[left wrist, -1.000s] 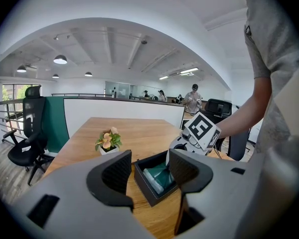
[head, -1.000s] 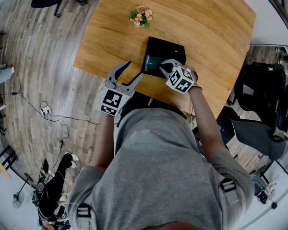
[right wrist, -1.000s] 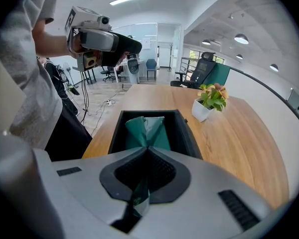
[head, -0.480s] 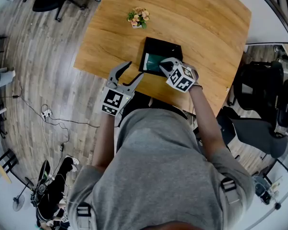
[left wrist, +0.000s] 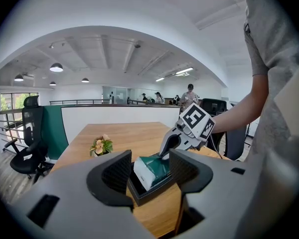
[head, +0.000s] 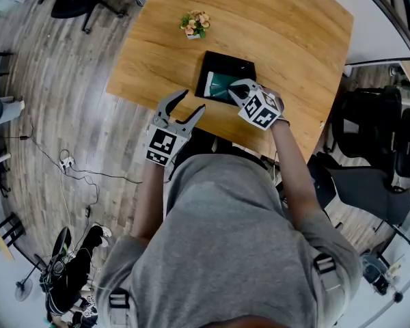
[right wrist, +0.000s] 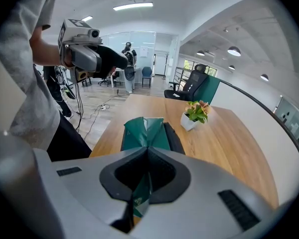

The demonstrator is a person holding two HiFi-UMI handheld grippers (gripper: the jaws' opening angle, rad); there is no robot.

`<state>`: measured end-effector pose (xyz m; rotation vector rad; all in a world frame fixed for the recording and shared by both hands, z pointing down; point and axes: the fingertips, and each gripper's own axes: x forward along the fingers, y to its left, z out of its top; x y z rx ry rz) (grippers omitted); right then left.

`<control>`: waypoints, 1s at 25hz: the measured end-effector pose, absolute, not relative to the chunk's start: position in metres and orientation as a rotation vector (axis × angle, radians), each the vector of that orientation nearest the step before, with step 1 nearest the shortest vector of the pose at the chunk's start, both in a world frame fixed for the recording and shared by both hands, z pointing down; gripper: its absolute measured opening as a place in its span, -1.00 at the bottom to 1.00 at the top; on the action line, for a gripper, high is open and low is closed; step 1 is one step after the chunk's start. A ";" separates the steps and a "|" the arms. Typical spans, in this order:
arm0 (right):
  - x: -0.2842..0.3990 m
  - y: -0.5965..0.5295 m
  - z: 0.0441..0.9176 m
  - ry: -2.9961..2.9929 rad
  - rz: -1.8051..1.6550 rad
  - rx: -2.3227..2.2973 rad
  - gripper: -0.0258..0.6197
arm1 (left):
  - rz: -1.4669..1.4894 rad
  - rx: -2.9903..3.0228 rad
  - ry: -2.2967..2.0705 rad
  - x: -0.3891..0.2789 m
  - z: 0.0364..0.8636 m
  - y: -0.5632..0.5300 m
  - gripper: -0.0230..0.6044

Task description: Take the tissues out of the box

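**Pack tipping up out of the box, right tongs clamped on its wrapper**

Head view: over the last second my right tongs (head: 235,91) have come up a little, and the green tissue pack (head: 220,85) they pinch has come up with them. One end now tips above the rim of the black box (head: 244,65) on the table (head: 294,33). I judge the lift is under way but not finished, since the pack's other end sits down inside the box. My left tongs (head: 192,101) hang off the table's near edge, beside the box and apart from it.

Left gripper view: these jaws stand wide apart and press on nothing. The pack and box show through the gap, but they lie well beyond the tips. I see the right tongs biting the pack's raised upper end.

Right gripper view: the jaws are closed tight on a fold of the green wrapper. The pack's body (right wrist: 143,131) slopes away ahead of them, over the box (right wrist: 174,136). A small flower pot (right wrist: 195,114) stands clear beyond.
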<state>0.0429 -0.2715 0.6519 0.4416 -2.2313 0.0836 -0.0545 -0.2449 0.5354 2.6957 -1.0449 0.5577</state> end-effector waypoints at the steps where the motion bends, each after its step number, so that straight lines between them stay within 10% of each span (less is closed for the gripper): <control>1: 0.044 -0.270 0.650 -2.235 0.084 0.449 -0.90 | 0.560 2.697 -1.046 -0.054 0.535 -0.242 -0.12; 25: 0.073 -0.225 0.591 -2.320 0.011 0.581 -0.90 | 0.596 2.740 -1.076 -0.027 0.508 -0.159 -0.12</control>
